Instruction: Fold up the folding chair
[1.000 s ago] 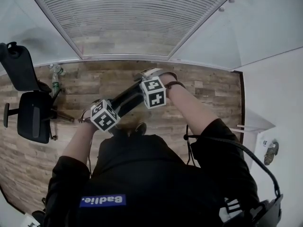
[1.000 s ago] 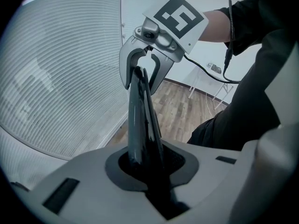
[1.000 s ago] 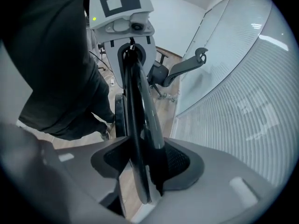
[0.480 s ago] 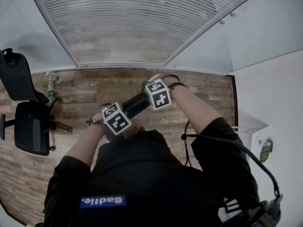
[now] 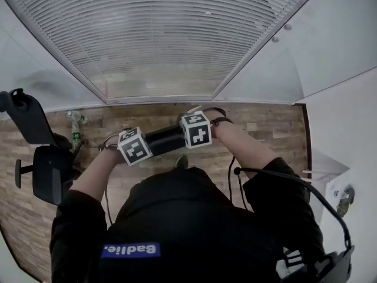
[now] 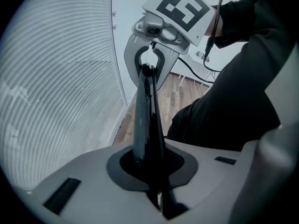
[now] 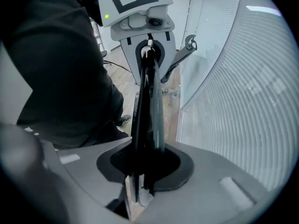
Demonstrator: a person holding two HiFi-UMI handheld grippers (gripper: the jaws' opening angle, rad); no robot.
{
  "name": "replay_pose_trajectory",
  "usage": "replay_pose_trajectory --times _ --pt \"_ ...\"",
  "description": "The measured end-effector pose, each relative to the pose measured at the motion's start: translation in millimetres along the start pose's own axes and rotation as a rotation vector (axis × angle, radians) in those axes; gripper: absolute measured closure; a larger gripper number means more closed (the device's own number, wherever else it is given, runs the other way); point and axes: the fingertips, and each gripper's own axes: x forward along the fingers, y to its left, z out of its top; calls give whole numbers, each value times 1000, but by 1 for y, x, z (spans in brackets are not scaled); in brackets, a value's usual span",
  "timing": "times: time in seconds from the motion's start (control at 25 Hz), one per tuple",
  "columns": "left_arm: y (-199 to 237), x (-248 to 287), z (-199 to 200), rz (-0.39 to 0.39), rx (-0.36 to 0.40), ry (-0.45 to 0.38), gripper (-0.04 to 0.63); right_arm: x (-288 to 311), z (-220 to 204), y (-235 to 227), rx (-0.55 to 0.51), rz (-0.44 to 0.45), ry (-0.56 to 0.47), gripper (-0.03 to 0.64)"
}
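One black folding chair (image 5: 165, 139), thin and flat, is held above the wooden floor (image 5: 265, 128), near the window blind (image 5: 159, 34). Two grippers hold it: the left gripper (image 5: 135, 148) at its left end, the right gripper (image 5: 196, 130) at its right end. Both pairs of fingers (image 6: 88, 185) have just been closing and are narrow, pressing on the chair's edge. Each gripper carries one marker cube. The person's black top has one blue label (image 5: 128, 250) with white letters.

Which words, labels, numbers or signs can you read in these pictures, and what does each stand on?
Blue patch on the person's black top: white lettering, possibly a name tag, so left unread.
Left marker cube and right marker cube: black-and-white square patterns, no words.
Bottle on the floor: label too small to read.
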Motion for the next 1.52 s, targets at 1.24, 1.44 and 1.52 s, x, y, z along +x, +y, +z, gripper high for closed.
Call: replay_pose_trajectory --times 1.24,1.44,1.52 --pt "251 14 33 -95 224 77 548 4 -41 -224 299 -5 -27 545" --pt "268 27 37 -91 171 51 545 12 -53 -244 263 3 -23 543" --pt "273 28 35 -86 160 36 541 15 -52 -249 267 -7 -30 540"
